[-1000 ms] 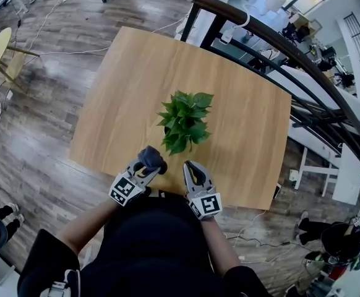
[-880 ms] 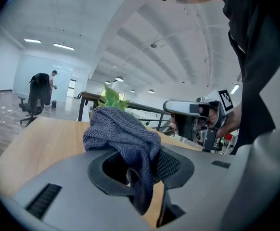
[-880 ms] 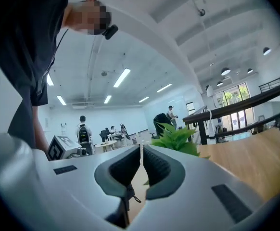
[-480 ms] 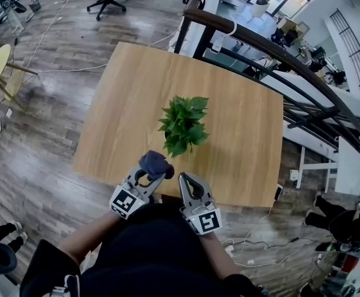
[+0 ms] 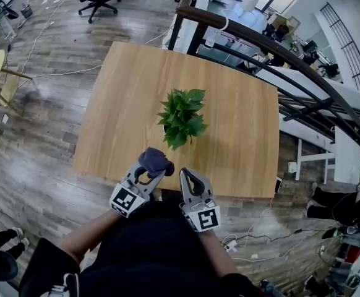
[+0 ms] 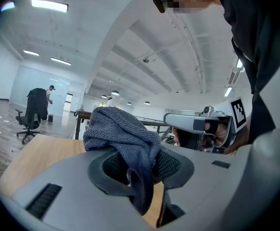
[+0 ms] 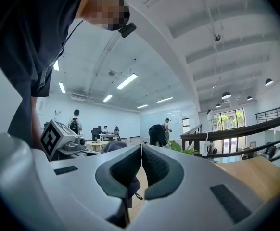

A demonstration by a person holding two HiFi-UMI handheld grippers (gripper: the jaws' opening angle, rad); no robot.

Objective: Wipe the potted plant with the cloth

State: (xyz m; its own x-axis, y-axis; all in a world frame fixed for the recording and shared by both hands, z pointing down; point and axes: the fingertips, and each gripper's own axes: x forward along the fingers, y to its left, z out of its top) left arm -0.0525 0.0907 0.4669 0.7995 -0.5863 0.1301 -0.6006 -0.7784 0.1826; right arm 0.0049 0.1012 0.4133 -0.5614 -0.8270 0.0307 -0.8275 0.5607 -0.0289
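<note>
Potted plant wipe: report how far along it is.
Done: the cloth is picked up, clamped in the left tongs. In hand: both tongs hover at the table's near edge, the right tongs shut and empty. Left: the cloth sits short of the potted plant; the wiping looks not yet begun.

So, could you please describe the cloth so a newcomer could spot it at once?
Find the rectangular light wooden table with the small leafy green potted plant at its middle. At its near edge, the crumpled blue-grey knitted cloth is pinched in the left gripper; the right gripper beside it is shut and empty.
</note>
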